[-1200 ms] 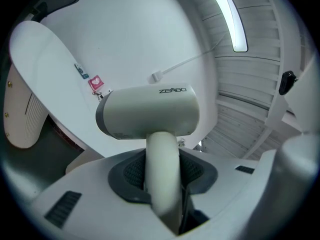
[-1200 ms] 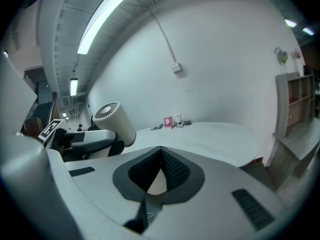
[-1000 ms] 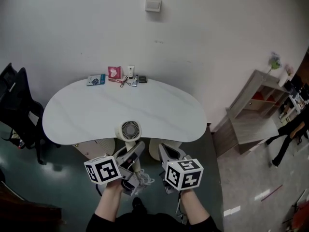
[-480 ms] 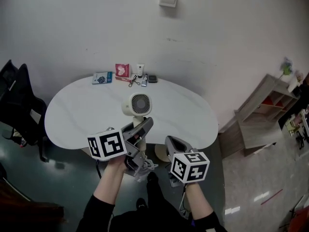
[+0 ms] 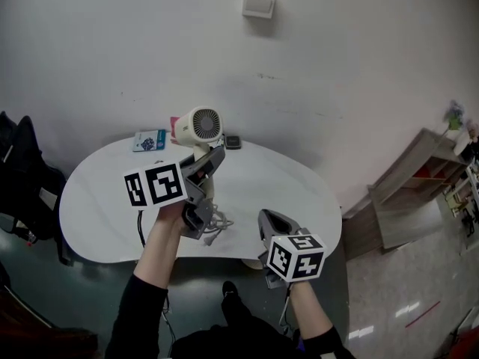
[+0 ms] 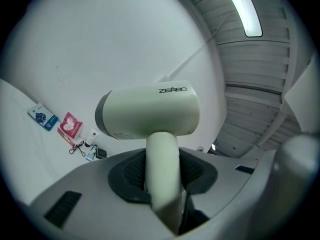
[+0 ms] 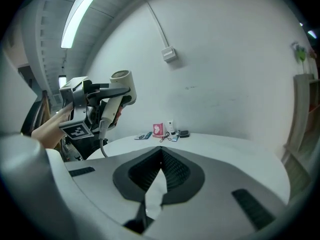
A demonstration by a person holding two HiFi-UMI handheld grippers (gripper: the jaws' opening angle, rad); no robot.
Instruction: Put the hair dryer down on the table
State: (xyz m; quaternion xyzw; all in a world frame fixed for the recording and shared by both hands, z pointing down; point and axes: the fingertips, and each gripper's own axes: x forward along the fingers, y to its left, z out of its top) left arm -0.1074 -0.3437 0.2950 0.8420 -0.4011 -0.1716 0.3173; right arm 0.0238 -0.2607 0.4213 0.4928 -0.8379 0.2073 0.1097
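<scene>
A cream hair dryer [image 5: 200, 127] stands upright over the white table [image 5: 284, 193], its grille toward me. My left gripper [image 5: 212, 161] is shut on its handle; in the left gripper view the handle [image 6: 161, 174] runs between the two pads and the dryer's barrel [image 6: 150, 111] lies across above them. The dryer's white cord [image 5: 213, 223] hangs bunched under that gripper. My right gripper [image 5: 273, 223] is at the table's near edge, shut and empty, its jaws [image 7: 161, 156] meeting at the tips. From the right gripper view the hair dryer [image 7: 120, 81] shows at the left, raised above the table [image 7: 225, 144].
Small items line the table's far edge: a blue packet [image 5: 150, 140], a pink box [image 7: 158, 129], a small tube [image 7: 171, 126], a dark case [image 5: 233, 141]. A wall switch [image 5: 257, 4] is above. A black chair [image 5: 22, 170] stands left, a wooden shelf [image 5: 419, 178] right.
My left gripper has carried the hair dryer forward and up, from before the table's near edge to above its middle. My right gripper moved forward to the near edge.
</scene>
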